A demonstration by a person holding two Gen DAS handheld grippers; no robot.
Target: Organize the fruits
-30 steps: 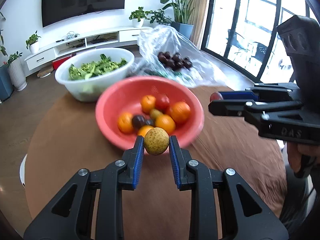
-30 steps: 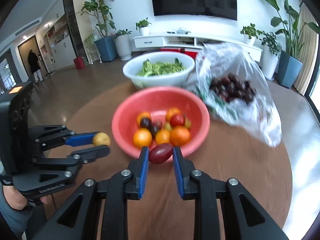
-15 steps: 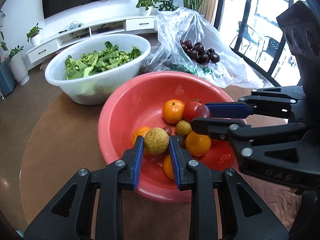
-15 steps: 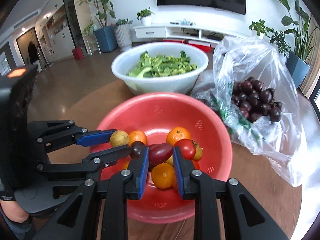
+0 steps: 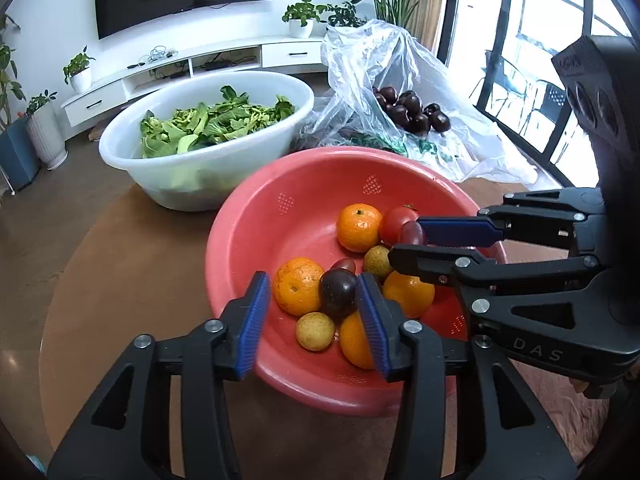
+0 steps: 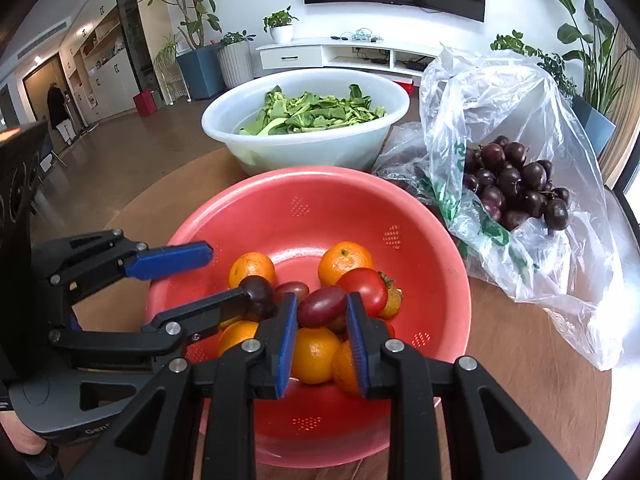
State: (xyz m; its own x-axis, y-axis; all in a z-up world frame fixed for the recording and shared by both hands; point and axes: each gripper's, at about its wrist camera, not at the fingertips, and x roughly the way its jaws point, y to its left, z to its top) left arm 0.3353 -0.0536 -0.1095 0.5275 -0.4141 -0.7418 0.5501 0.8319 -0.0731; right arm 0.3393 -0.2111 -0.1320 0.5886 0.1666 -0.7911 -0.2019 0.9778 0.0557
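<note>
A red colander bowl point(image 5: 224, 240) point(image 6: 320, 174) holds oranges, a tomato, a dark plum and small yellow-brown fruits. My left gripper point(image 5: 312, 292) point(image 6: 227, 274) hangs over the bowl's near side. Its jaws are opening, with nothing pressed between the pads. A round yellow-brown fruit point(image 5: 315, 331) lies loose in the bowl just below them. My right gripper point(image 6: 322, 308) point(image 5: 408, 242) is over the bowl's middle, shut on a red oval fruit point(image 6: 322, 306) point(image 5: 412, 234). The two grippers sit close side by side.
A white basin point(image 5: 192, 184) point(image 6: 304, 148) of green leaves stands behind the bowl. Beside it, a clear plastic bag point(image 5: 472, 140) point(image 6: 516, 92) holds dark plums. All rest on a round brown table point(image 5: 120, 260). A person point(image 6: 58, 108) stands far off by a doorway.
Both grippers came forward and down over the red bowl. The left jaws opened and the yellow-brown fruit dropped into the bowl. The right gripper still holds the red oval fruit.
</note>
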